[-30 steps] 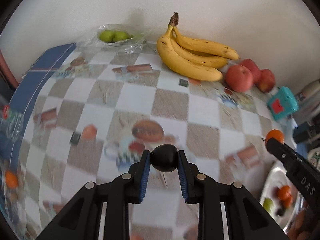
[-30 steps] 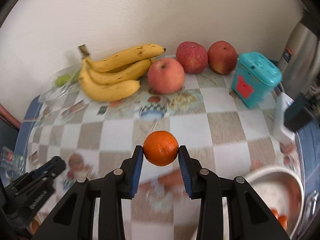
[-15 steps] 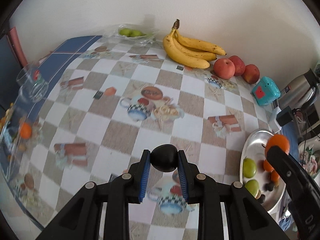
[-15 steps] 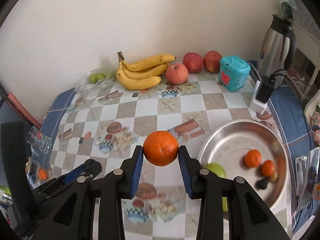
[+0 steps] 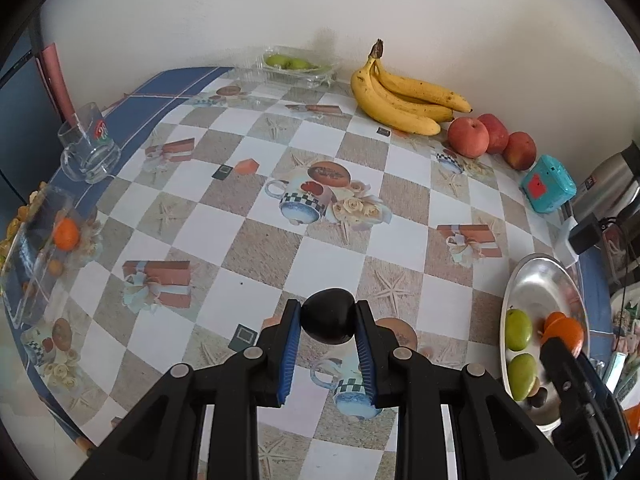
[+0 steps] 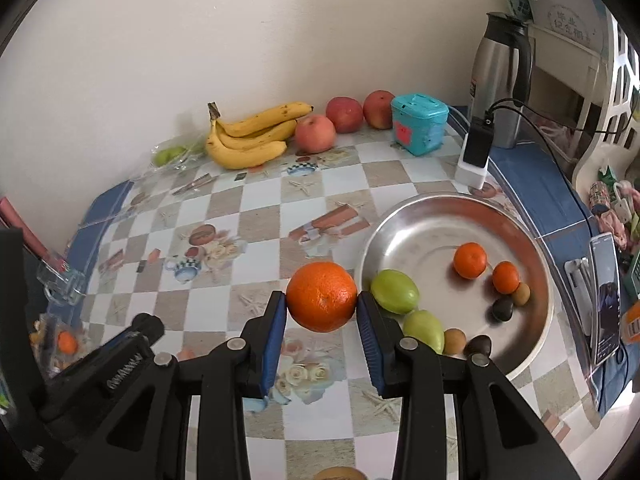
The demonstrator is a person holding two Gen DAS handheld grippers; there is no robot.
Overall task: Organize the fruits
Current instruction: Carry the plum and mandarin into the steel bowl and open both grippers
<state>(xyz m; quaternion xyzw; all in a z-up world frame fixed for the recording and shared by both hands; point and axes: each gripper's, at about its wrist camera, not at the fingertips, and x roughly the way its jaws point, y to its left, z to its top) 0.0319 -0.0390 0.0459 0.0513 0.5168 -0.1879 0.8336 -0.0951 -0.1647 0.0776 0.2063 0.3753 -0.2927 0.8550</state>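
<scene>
While the orange sits clamped in the right tool beside the steel bowl (small fruits inside), the left tool grips a dark plum above the checkered table.

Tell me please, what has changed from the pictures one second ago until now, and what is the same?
Both claws drew back from the wall: the bananas and apples look farther off, and the metal bowl is now in full view. Nothing was taken or released. The left claw still grips the dark fruit, the right claw the orange. The table fruit lies as before.
</scene>
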